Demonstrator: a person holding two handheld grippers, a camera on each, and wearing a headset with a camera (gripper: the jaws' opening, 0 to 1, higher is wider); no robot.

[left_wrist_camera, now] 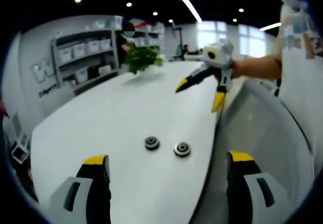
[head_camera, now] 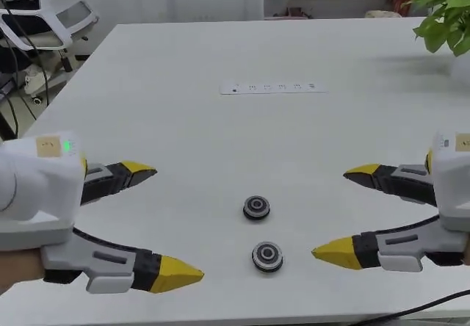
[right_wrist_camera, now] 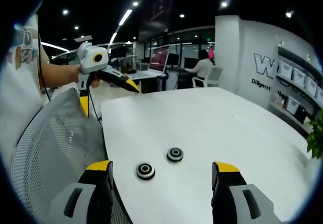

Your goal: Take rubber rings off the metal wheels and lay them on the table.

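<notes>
A: Near wheel [head_camera: 266, 256] and far wheel [head_camera: 256, 207] sit close together on the worktop [head_camera: 220, 135], dark rings [head_camera: 254, 256] on.
B: Left gripper [head_camera: 165, 223] and right gripper [head_camera: 330, 213] flank them, jaws wide, empty. Wall writing [right_wrist_camera: 265, 62]: a big "W", rest blurred.

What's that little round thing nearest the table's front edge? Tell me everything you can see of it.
The near wheel is a small round disc lying flat on the white table, close to its front edge. A black rubber ring wraps its outside, not yet taken off; inside looks silvery metal with a dark centre. It touches only the table. The other wheel lies just beyond, apart; the left hand-held gripper and the right hand-held gripper are open on either side, clear of it.
</notes>
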